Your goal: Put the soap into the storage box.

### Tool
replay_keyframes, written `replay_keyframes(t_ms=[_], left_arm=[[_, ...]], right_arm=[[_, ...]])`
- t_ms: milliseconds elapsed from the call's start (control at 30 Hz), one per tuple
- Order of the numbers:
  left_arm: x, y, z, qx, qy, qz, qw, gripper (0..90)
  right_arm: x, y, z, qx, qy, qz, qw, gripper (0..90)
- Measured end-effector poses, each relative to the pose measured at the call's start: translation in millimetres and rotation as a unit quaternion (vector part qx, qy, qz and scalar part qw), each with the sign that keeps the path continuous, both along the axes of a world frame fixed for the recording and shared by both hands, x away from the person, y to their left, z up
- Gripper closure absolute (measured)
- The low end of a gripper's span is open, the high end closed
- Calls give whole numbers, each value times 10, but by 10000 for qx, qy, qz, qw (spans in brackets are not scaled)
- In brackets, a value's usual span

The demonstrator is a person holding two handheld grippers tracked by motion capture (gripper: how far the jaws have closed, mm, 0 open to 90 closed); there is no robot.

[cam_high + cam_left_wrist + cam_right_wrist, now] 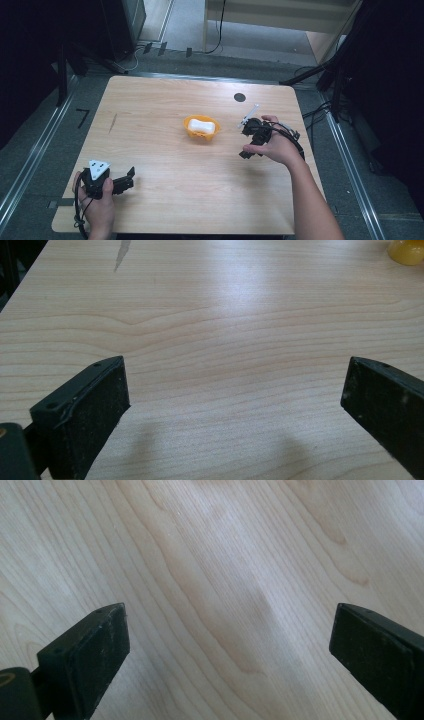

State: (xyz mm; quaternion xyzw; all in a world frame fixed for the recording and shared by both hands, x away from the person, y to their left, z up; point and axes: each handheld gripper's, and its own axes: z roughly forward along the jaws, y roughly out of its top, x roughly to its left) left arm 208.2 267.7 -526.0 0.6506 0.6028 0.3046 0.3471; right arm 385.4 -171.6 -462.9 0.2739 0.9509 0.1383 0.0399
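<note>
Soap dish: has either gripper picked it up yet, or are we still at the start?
Nothing looks done: the orange dish sits mid-table with the white soap bar in it, untouched. In hand: nothing. The left gripper rests open at the near left corner; the right gripper, open, hovers just right of the dish over bare table. Any grasp remains.

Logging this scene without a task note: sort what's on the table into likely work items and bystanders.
Likely in play:
- orange dish holding a white block
- left gripper, jaws open
- right gripper, jaws open

Just there:
- black round spot on the table
- dark streak
</note>
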Motion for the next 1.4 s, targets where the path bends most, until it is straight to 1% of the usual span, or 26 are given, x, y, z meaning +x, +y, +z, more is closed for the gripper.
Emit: replay_keyframes(t_ms=[33,133,167,267,367,400,533,700,733,767,833,867,900,933,967,1033,1067,1133,1167,1200,1233,1267,1300,1333,1400], left_arm=[[0,0,0,0,0,0,10000,0],[0,-1,0,3,-3,-2,10000,0],[-1,-3,0,6,-2,1,10000,0],[-3,-8,1,30,4,3,10000,0],[-3,-11,1,42,5,1,10000,0],[-4,-12,1,42,0,-1,10000,0],[-3,-16,-2,44,-16,-10,10000,0],[-7,-22,1,79,1,0,10000,0],[-7,-22,0,78,-3,-11,10000,0],[-8,-22,0,82,-1,-14,10000,0],[-8,-24,0,88,-7,-14,10000,0],[-8,-27,0,95,-4,-19,10000,0],[-8,-27,0,95,-4,-19,10000,0],[-10,-28,0,100,-3,-26,9999,0],[-10,-28,0,100,-3,-26,9999,0],[-11,-31,-2,112,-23,-31,9999,0],[-13,-34,-2,133,-19,-27,9999,0],[-13,-34,-2,145,-24,-33,9999,0],[-14,-34,-2,145,-27,-36,9999,0],[-15,-36,-1,154,-25,-32,9999,0],[-15,-36,-1,154,-25,-32,9999,0],[-16,-38,-1,156,-29,-25,9999,0],[-16,-39,-1,160,-33,-24,9999,0],[-17,-39,-1,165,-32,-29,9999,0],[-20,-40,1,185,-19,-32,9998,0]], right_arm=[[0,0,0,0,0,0,10000,33],[-52,-77,-19,62,-8,-67,10000,17],[-65,-95,-24,65,-23,-108,9999,2],[-127,-183,-33,84,-98,-253,9996,0],[-192,-274,-48,193,-193,-342,9990,0],[-217,-305,-50,211,-177,-383,9989,0],[-309,-426,-85,342,-231,-473,9980,0],[-436,-560,-146,486,-312,-651,9962,0],[-493,-608,-166,538,-376,-715,9953,0],[-493,-608,-166,538,-376,-715,9953,0],[-560,-686,-186,647,-433,-855,9933,0],[-585,-716,-197,708,-443,-873,9927,0],[-585,-716,-197,708,-443,-873,9927,0],[-625,-780,-223,778,-479,-953,9912,0],[-649,-810,-236,802,-476,-1011,9905,0],[-671,-843,-250,840,-486,-1037,9899,0],[-718,-914,-283,943,-498,-1153,9876,0],[-731,-940,-296,979,-520,-1149,9872,0],[-757,-978,-312,1035,-556,-1193,9859,0],[-802,-1032,-335,1135,-596,-1256,9838,0],[-802,-1032,-335,1135,-596,-1256,9838,0],[-853,-1089,-354,1199,-656,-1310,9819,0],[-853,-1089,-354,1199,-656,-1310,9819,0],[-891,-1130,-370,1243,-719,-1322,9808,0],[-910,-1146,-376,1247,-739,-1352,9802,0]])
